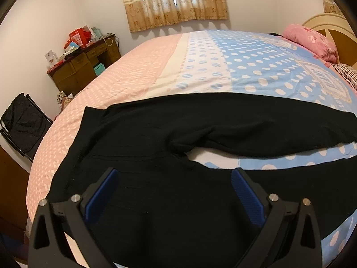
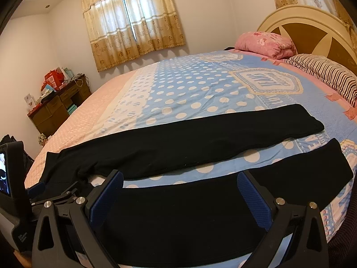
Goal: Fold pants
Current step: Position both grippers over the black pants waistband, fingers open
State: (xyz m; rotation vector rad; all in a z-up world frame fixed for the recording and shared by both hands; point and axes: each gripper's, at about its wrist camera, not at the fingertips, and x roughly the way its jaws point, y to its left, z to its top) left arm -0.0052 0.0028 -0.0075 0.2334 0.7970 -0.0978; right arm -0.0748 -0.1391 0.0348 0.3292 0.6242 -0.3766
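Black pants lie spread flat on the bed, waistband to the left, two legs running right with a gap of sheet between them. In the right wrist view the pants show both legs and their cuffs at the right. My left gripper is open and empty, hovering over the near leg close to the crotch. My right gripper is open and empty, over the middle of the near leg. The left gripper's body shows at the left of the right wrist view.
The bed has a pink and blue dotted sheet. A pink pillow and a striped pillow lie by the headboard. A cluttered wooden desk and a black folding chair stand at the left.
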